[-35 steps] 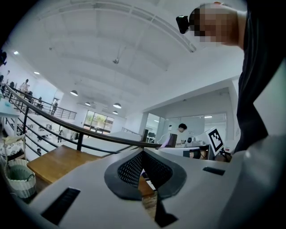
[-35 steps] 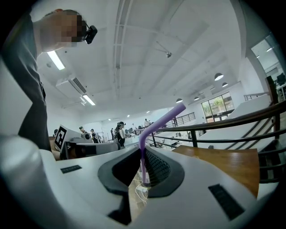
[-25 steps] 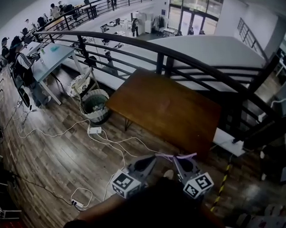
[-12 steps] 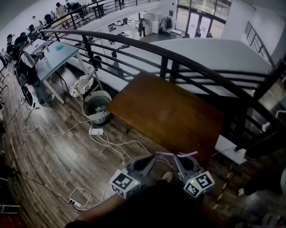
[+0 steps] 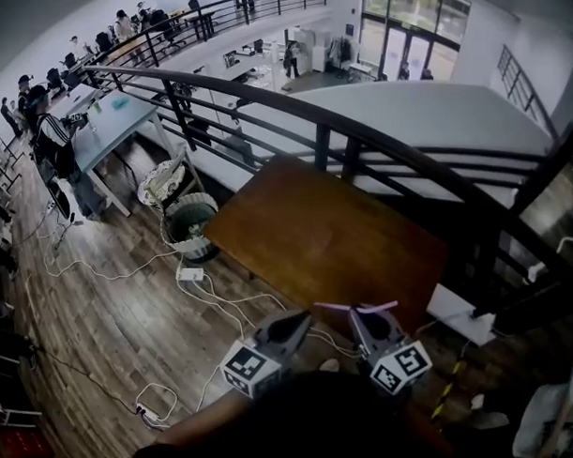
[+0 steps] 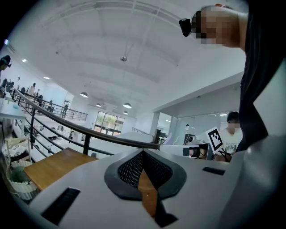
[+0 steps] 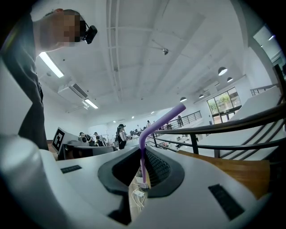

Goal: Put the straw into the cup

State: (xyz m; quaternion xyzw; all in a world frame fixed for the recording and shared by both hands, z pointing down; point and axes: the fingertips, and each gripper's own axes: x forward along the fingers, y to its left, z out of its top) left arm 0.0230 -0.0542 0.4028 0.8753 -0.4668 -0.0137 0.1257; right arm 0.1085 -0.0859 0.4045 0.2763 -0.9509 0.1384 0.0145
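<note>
Looking down in the head view, the left tool (image 5: 306, 317) and the right tool (image 5: 357, 312) sit side by side low in the frame, each with its marker cube nearest the camera. A thin pale purple straw (image 5: 381, 307) lies crosswise at the tip of the right tool, over the wooden floor just short of the near edge of the bare brown surface (image 5: 333, 231). A dark railing (image 5: 377, 140) runs behind that surface, a round bin (image 5: 188, 217) stands to its left, and white cables (image 5: 223, 296) trail over the floor.

In the left gripper view, the left tool (image 6: 143, 154) has its dark pads pressed together at the tip with nothing between them; the surface (image 6: 53, 165) and railing (image 6: 89, 132) show at left.

In the right gripper view, the right tool (image 7: 142, 154) is pinching the straw (image 7: 156, 125) low on its straight part. This part stands upright between the pads, then bends and slants up to the right. The surface (image 7: 232, 172) and railing (image 7: 232, 127) lie at right.
</note>
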